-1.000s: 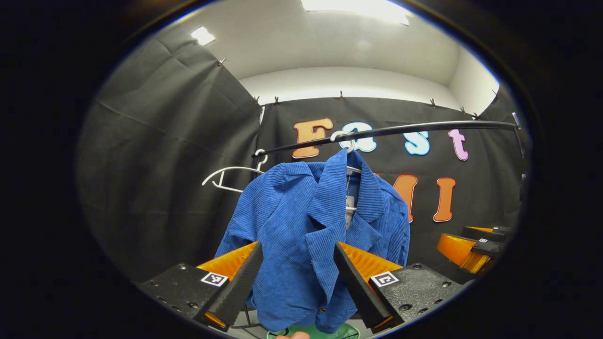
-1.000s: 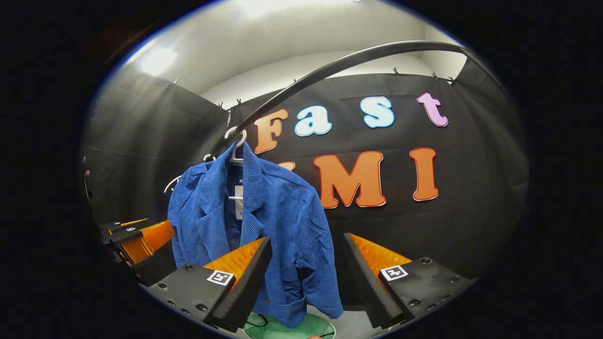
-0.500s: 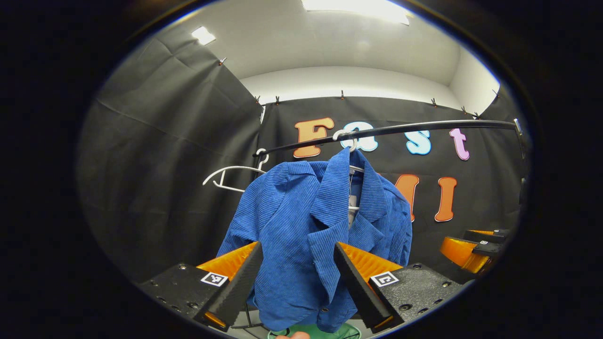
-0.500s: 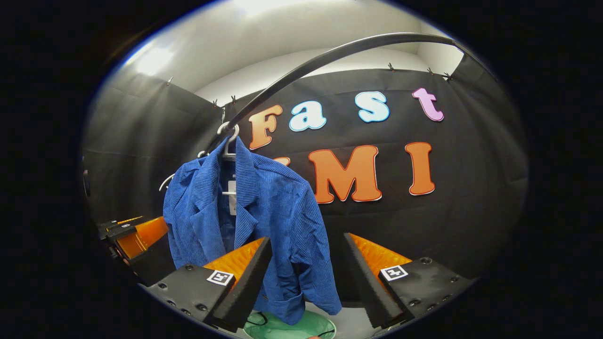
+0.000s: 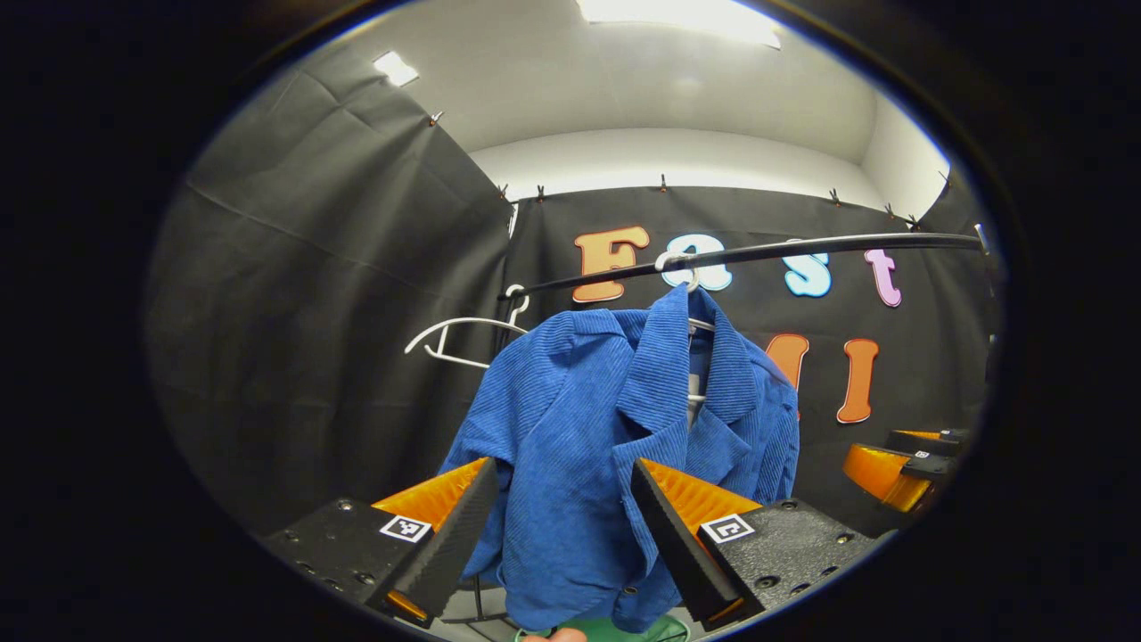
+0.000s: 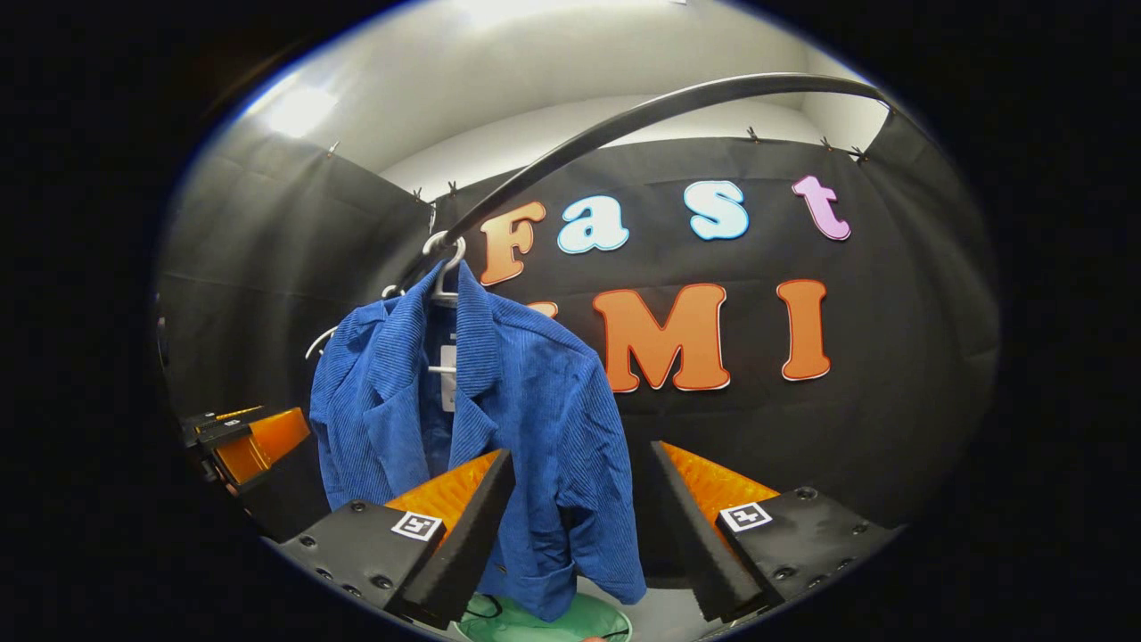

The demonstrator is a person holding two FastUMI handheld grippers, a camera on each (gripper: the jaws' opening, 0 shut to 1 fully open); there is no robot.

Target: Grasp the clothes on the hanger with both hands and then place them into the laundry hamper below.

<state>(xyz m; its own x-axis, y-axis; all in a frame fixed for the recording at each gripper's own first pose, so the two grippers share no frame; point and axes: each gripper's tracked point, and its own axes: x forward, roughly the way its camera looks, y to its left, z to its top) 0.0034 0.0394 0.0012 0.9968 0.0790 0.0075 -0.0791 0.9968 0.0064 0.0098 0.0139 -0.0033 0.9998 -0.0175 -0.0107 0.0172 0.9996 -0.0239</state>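
Blue corduroy jacket (image 5: 606, 437) hanging on a white hanger (image 5: 679, 267), hooked over the black rail (image 5: 802, 250); front open, collar turned out, hem reaching down to just above the green laundry hamper (image 6: 544, 620). Placed so probably on purpose: once freed from the hanger, only a short way down into the hamper.

Left gripper (image 5: 557, 522) with jaws wide apart, holding nothing. Seen along its fingers, framing the jacket's front panel and lapel; not possible to tell whether the pads are already beside the cloth or only in front of it. Also visible at the left edge of the right gripper view (image 6: 245, 437), near the jacket's sleeve side.

Right gripper (image 6: 579, 526) likewise spread wide and empty, aimed at the other side of the jacket, at the sleeve and side hem. Visible too at the right edge of the left gripper view (image 5: 891, 459), apart from the cloth.

One gripper to each side of the garment, most likely to take both halves at once, as the task asks.

Second white hanger (image 5: 463, 334), bare, farther along the rail, not concerned.

Judged as the approach step, grasp not yet made. Next likely need: closing on enough cloth on each side, since corduroy looks thick and a thin pinch could slip; the hanger may also catch in the shoulders during the pull.
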